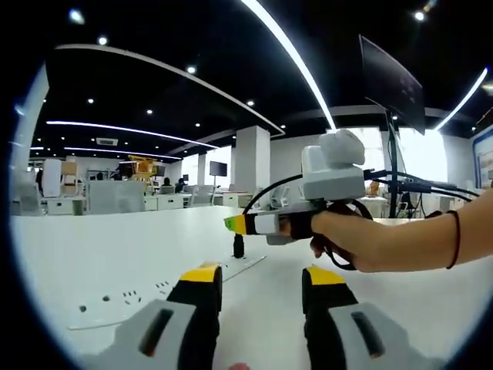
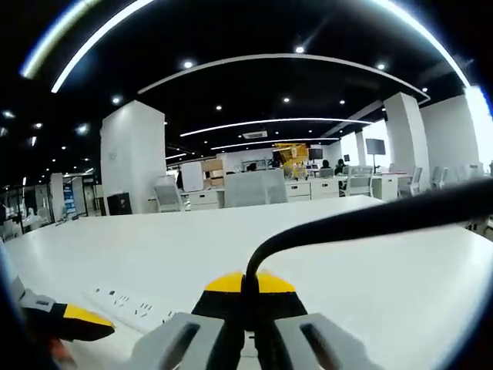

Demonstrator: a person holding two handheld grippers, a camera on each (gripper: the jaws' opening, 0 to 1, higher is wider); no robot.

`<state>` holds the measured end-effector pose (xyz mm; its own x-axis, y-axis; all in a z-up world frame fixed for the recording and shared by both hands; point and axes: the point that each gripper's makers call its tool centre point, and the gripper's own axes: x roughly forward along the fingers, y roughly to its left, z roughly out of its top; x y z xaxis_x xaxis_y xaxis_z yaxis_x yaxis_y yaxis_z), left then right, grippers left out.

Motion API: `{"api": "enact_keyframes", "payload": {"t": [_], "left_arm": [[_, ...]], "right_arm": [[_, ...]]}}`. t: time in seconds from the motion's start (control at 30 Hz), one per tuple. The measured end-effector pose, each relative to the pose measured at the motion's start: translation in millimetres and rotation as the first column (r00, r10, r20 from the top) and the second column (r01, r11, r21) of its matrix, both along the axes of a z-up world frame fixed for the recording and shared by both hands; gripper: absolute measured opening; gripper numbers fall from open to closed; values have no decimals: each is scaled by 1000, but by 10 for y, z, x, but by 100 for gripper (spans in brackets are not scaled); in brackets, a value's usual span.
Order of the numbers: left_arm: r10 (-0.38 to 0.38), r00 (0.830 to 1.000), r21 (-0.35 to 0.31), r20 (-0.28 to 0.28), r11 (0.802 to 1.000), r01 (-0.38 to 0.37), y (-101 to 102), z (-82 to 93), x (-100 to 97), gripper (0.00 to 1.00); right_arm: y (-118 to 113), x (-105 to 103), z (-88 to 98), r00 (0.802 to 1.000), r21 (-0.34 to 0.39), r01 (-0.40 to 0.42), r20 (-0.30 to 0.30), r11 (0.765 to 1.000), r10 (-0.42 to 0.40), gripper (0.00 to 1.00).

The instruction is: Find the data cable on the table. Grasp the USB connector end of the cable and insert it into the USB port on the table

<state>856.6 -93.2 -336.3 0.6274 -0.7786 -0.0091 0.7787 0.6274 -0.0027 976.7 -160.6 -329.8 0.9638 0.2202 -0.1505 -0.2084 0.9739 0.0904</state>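
Observation:
In the left gripper view, a hand holds my right gripper point(image 1: 240, 225) over the white table point(image 1: 115, 247). It is shut on the black data cable point(image 1: 269, 190), whose connector end point(image 1: 239, 246) hangs down just above the far end of a white power strip point(image 1: 146, 294). In the right gripper view, my right gripper point(image 2: 248, 285) is shut on the cable point(image 2: 362, 220), which arcs up and to the right. The power strip point(image 2: 127, 302) lies below and to the left. My left gripper point(image 1: 263, 277) stands open with nothing between its fingers; its yellow tip point(image 2: 81, 320) shows at the lower left.
The white table point(image 2: 347, 270) stretches wide around the strip. A monitor on a stand point(image 1: 393, 85) rises at the right behind the hand. Desks, chairs and pillars fill the office far behind the table.

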Motion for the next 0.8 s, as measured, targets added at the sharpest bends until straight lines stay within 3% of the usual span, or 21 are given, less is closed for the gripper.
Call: {"api": "enact_keyframes", "payload": {"t": [0.63, 0.8], "left_arm": [[16, 1000, -21, -8, 1000, -16, 26, 9, -5, 42], [20, 1000, -35, -9, 999, -21, 40, 22, -1, 47]], "right_arm": [[4, -2, -4, 1000, -3, -15, 3, 1000, 15, 5], [22, -17, -4, 999, -37, -32, 8, 999, 32, 5]]}}
